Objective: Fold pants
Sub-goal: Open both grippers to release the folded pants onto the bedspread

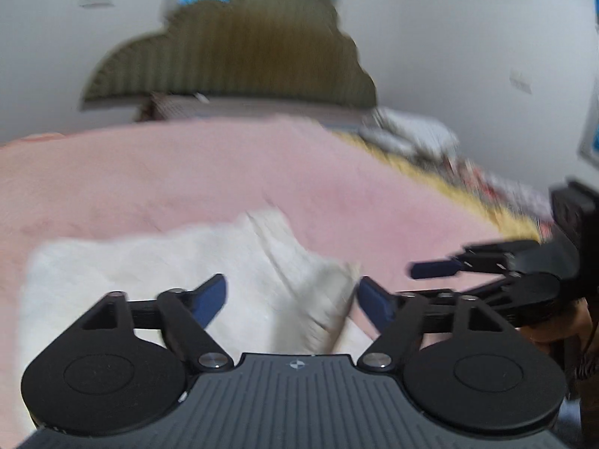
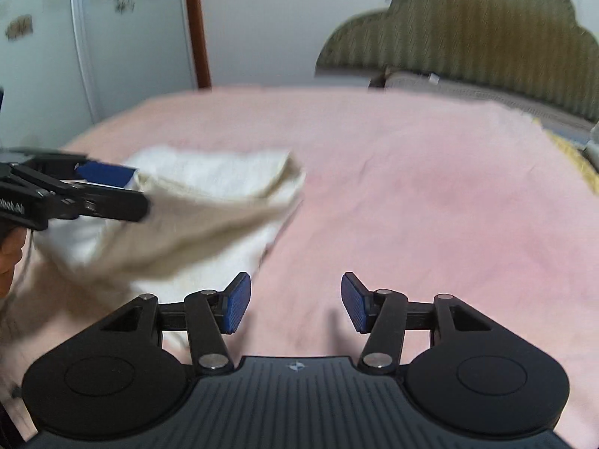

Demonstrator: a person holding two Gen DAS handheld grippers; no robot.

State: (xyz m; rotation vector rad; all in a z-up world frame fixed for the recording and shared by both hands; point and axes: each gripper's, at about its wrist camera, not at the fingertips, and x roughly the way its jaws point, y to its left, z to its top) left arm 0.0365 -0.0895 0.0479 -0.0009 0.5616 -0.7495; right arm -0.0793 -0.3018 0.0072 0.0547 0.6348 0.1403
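Note:
The cream-white pants (image 1: 149, 269) lie folded on the pink bedspread (image 1: 187, 172), with one thick fold raised along their right side. My left gripper (image 1: 292, 292) hangs just over that fold with its blue pads wide apart, open, not pressing the cloth. From the right wrist view the pants (image 2: 209, 194) sag loosely beside the left gripper (image 2: 131, 187). My right gripper (image 2: 295, 284) stands open over the bare bedspread (image 2: 411, 187) to the right of the pants, nothing between its fingers. It also shows at the right edge of the left wrist view as the right gripper (image 1: 438, 267).
An olive scalloped headboard (image 1: 232, 56) stands at the far end of the bed. A heap of clothes (image 1: 408, 131) and a yellow patterned cover (image 1: 486, 202) lie at the right edge. A pale wardrobe (image 2: 45, 56) stands left of the bed.

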